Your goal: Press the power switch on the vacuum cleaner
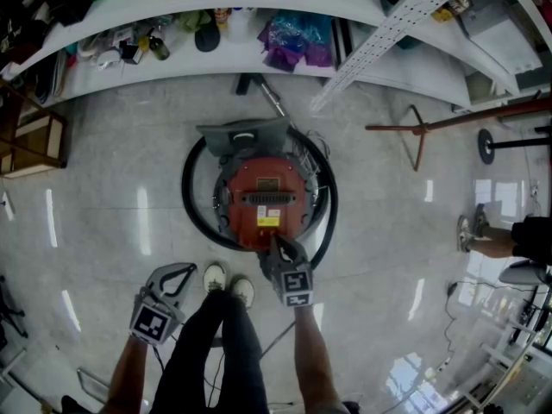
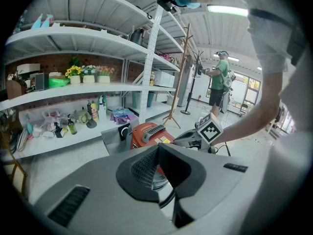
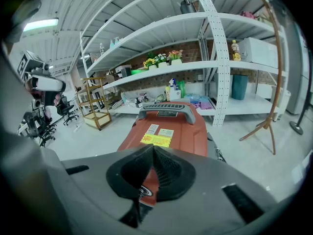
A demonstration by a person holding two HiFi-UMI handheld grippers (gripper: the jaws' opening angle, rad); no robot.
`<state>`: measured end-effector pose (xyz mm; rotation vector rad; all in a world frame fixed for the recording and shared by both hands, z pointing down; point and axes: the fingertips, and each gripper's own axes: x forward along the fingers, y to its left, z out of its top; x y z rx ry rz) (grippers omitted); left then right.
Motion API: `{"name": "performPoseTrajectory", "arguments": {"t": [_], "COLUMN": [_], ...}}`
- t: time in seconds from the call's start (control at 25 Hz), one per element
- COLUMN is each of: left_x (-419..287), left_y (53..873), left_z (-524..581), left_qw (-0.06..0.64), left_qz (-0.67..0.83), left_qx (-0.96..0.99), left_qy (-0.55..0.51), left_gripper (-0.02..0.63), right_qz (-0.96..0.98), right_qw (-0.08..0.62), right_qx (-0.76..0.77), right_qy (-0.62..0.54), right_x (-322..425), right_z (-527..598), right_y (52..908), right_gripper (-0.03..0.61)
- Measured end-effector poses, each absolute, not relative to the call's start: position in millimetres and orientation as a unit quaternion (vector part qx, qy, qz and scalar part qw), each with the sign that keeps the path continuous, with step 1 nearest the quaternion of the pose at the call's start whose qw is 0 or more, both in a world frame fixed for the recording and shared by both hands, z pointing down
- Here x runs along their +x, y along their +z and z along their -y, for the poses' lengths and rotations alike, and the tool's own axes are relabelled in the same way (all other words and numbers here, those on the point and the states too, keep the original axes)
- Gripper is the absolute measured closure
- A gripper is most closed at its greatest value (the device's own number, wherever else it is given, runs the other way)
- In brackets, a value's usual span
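The red canister vacuum cleaner (image 1: 261,198) stands on the floor, with a black hose (image 1: 191,198) looped around it and a grey handle (image 3: 167,108) on top. My right gripper (image 1: 275,239) is shut and empty, its tip over the vacuum's near end. In the right gripper view the shut jaws (image 3: 153,149) hide that end. A round black-rimmed part (image 3: 144,191) shows just below them, and contact cannot be told. My left gripper (image 1: 190,271) hangs shut and empty to the left of the vacuum, apart from it. Its own view looks past its tip (image 2: 157,147) at the vacuum (image 2: 149,133).
White shelves (image 1: 233,54) with bottles and bags run behind the vacuum. A wooden coat stand (image 1: 420,129) is at the right, a wooden cart (image 1: 33,143) at the left. Another person (image 1: 500,238) stands far right. The operator's shoes (image 1: 228,281) are just short of the hose.
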<state>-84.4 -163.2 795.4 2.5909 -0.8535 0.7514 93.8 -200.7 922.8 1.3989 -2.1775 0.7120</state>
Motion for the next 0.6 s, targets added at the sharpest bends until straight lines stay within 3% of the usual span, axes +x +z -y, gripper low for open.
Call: {"name": "performPoseTrajectory", "arguments": {"t": [0.6], "left_x": [-86.8], "left_y": [798.8], "left_z": [160.2], "left_qw": [0.160], "left_qz": [0.299], "left_qx": [0.902], "left_qy": [0.267], "left_gripper": [0.607], "right_qz": [0.790], "right_qw": [0.223], "right_qx": [0.511], "right_qy": [0.256], "right_x": [96.8], "right_z": [200.5], "right_y": [931.7], "right_gripper": [0.566]}}
